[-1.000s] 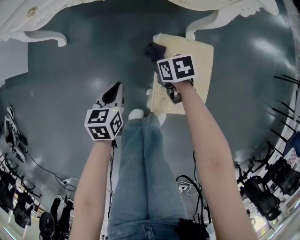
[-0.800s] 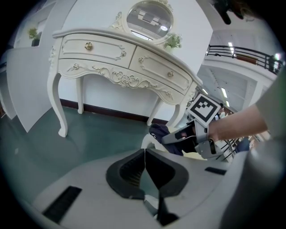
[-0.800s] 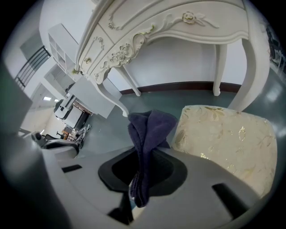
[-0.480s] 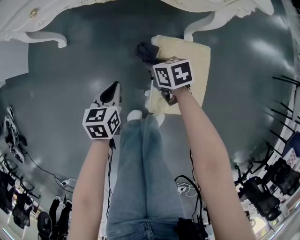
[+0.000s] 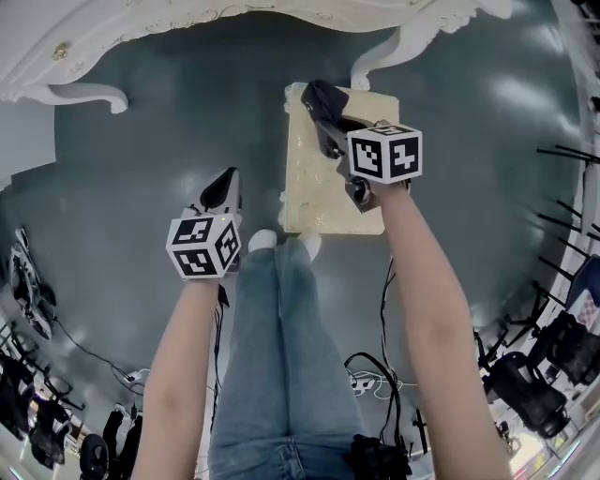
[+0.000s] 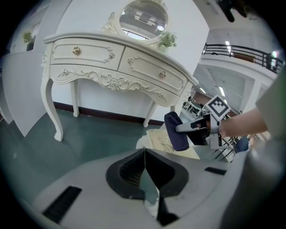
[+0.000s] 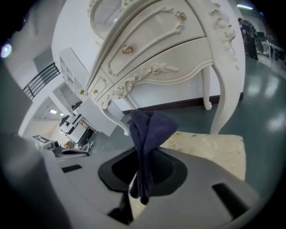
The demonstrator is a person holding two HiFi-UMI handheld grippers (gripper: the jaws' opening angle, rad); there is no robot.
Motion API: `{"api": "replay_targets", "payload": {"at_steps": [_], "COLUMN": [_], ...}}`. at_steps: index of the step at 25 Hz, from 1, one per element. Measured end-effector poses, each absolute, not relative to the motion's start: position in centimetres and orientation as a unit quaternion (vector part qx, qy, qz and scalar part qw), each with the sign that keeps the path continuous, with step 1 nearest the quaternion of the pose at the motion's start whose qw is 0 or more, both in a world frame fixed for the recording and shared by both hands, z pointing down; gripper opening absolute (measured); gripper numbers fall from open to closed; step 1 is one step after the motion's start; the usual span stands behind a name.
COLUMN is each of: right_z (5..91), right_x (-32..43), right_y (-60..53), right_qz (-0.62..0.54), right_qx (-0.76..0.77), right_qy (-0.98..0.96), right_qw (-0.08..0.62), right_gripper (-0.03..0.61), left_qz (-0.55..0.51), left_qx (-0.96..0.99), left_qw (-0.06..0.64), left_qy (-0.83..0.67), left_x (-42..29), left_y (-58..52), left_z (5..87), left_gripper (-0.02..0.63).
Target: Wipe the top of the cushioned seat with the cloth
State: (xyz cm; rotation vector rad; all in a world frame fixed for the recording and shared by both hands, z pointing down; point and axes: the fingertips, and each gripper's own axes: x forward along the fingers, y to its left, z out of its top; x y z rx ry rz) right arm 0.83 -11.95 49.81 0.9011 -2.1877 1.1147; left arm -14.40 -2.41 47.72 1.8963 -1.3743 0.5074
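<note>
- Two grippers: what did each have?
- Your right gripper [image 5: 325, 120] was clamped on the cloth [image 5: 317, 97], at the far end of the cushioned seat [image 5: 314, 192], near the white desk [image 5: 141, 23]. Contact between the cloth and the cushioned seat couldn't be judged.
- And the left?
- Your left gripper [image 5: 225, 187] was closed on nothing, over the floor [image 5: 141, 169], well apart from the cushioned seat.
</note>
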Motion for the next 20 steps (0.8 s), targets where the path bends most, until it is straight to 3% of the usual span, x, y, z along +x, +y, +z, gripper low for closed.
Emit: {"api": "replay_targets", "payload": {"at_steps": [20], "right_z": [51.8], "right_x": [18.8], "right_y": [-15.1], "right_qz": [0.432], "right_qx": [0.466], "right_qy": [-0.726], "right_qw": [0.262], "right_gripper": [0.043], "left_qz": [0.215], "left_qx": [0.746], "left_qw": [0.344], "left_qy": [-0.528], "left_x": [-10.4], "left_y": [-5.1], "left_z": [47.6], "left_gripper": [0.005]}}
